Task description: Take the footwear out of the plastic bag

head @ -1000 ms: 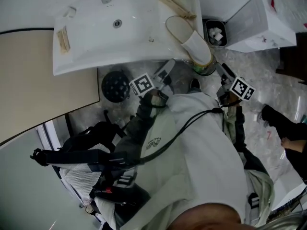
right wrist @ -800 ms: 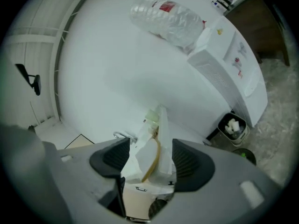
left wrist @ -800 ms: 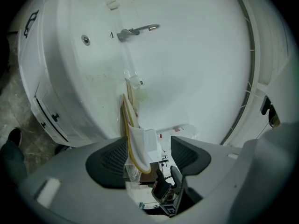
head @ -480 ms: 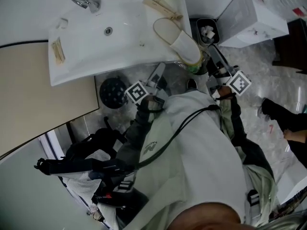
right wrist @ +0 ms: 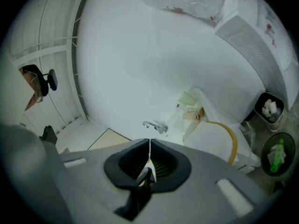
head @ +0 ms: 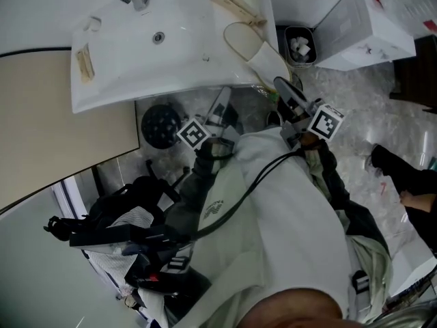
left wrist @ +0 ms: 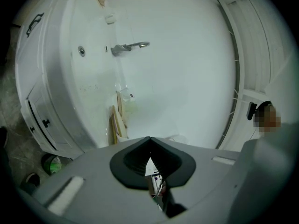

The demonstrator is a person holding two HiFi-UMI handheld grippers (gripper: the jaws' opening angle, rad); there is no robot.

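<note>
Hovering near slipper (head: 257, 48), neither gripper on it; left gripper (left wrist: 149, 143) and right gripper (right wrist: 149, 143) both pinched together, jaws just been closing, nothing between them; slipper lies on right rim of sink (head: 136, 70), near right gripper, not in its jaws; bag film around it too faint to confirm. Risks, as judged: shut jaws nudging slipper off rim to floor or into bin (head: 301, 44) beside it; pinching slipper through thin film, dragging both together; film slipping from pads.
</note>
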